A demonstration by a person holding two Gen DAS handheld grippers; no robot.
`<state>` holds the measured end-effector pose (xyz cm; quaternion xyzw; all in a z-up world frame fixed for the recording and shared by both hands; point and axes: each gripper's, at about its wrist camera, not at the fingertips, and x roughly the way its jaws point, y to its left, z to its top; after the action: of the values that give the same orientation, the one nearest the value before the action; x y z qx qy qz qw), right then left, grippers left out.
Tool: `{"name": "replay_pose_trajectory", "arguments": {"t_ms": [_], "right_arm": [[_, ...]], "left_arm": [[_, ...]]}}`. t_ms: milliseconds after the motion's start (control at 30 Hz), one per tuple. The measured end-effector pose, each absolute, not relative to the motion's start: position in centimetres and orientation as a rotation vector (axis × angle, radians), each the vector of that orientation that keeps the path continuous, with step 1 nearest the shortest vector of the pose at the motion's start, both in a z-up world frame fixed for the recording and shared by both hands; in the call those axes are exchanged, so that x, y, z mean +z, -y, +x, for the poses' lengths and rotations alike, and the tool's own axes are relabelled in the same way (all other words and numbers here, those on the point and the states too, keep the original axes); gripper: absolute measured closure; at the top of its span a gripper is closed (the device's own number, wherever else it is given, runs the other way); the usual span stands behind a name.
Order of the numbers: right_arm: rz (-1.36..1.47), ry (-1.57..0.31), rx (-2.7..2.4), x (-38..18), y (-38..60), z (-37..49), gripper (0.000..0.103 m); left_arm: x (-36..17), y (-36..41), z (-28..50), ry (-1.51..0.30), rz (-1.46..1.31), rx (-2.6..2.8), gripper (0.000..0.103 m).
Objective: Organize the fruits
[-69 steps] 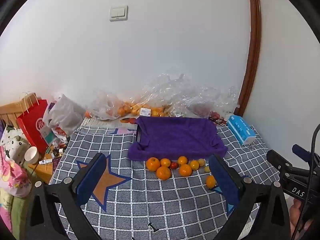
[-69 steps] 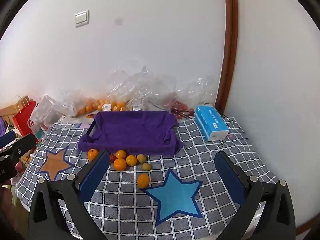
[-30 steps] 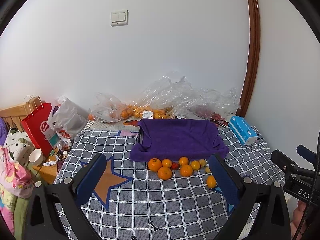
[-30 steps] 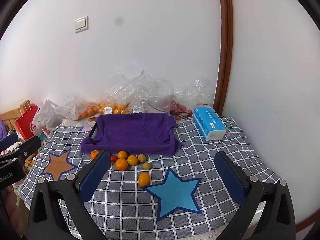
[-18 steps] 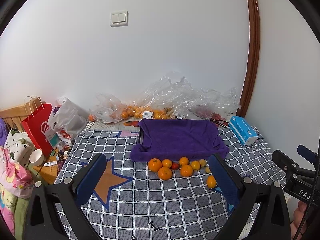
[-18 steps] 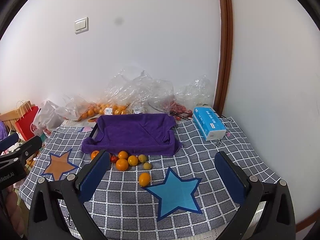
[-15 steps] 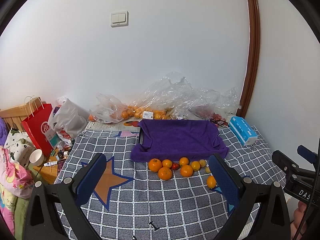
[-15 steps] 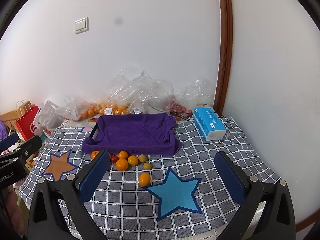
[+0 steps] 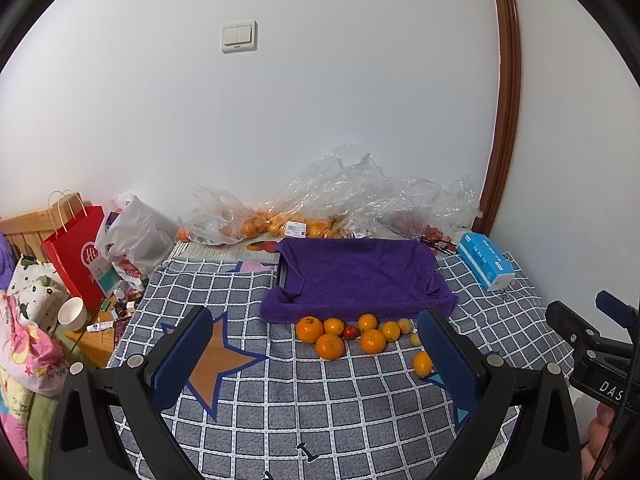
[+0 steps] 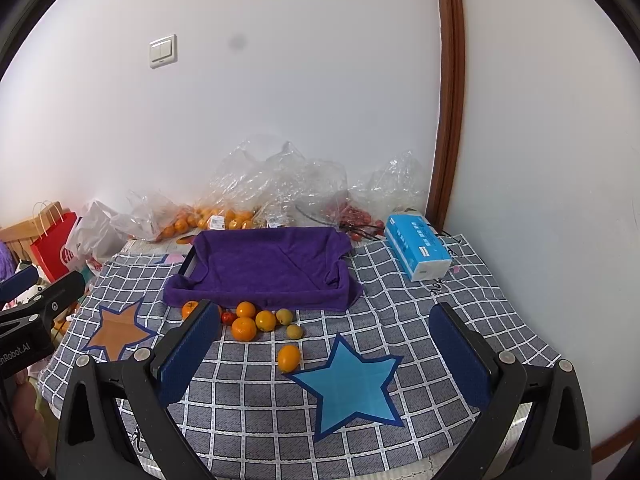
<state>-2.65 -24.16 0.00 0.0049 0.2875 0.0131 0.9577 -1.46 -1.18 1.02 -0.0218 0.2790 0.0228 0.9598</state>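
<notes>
Both grippers hover above the near edge of the worktop (image 10: 400,292), which wears a grey checked cloth with stars. Left gripper (image 9: 316,356): jaws spread wide, nothing held. Right gripper (image 10: 328,356): jaws likewise wide apart and empty.

The fruits (image 9: 352,334) lie loose in a cluster on the cloth, just in front of the tray (image 9: 360,276), which is draped in a purple towel and has nothing in it. One orange (image 10: 289,358) sits apart, nearest us, beside the blue star (image 10: 352,380). Among them are a small red fruit (image 9: 351,332) and a few paler yellow ones (image 10: 285,316).

Handling, as we judge it: light, round, firm-skinned, apt to roll on the flat cloth. We would take each across its widest part, from above, with a gentle squeeze; the small red one looks softest and likeliest to bruise.

Writing: "DAS" on the right gripper's body as seen from the left view; "Rooot.AI", partly cut off, on the left gripper seen from the right view. The tissue pack (image 10: 418,252) and the bag labels at the back are too small to read.
</notes>
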Motion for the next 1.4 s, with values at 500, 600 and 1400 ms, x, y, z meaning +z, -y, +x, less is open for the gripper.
{"name": "replay_pose_trajectory", "arguments": {"t_ms": [500, 600, 1400], "right_arm": [[0.013, -0.577, 0.026, 0.1, 24.3, -2.8, 0.0], [0.014, -0.577, 0.027, 0.1, 24.3, -2.8, 0.0], [0.01, -0.569, 0.059, -1.0, 23.6, -1.4, 0.0]], "left_arm": [[1.1, 1.1, -1.4, -0.567, -0.043, 0.045, 0.0], [1.1, 1.1, -1.4, -0.567, -0.042, 0.046, 0.0], [0.1, 0.8, 0.5, -0.577, -0.042, 0.04, 0.0]]}}
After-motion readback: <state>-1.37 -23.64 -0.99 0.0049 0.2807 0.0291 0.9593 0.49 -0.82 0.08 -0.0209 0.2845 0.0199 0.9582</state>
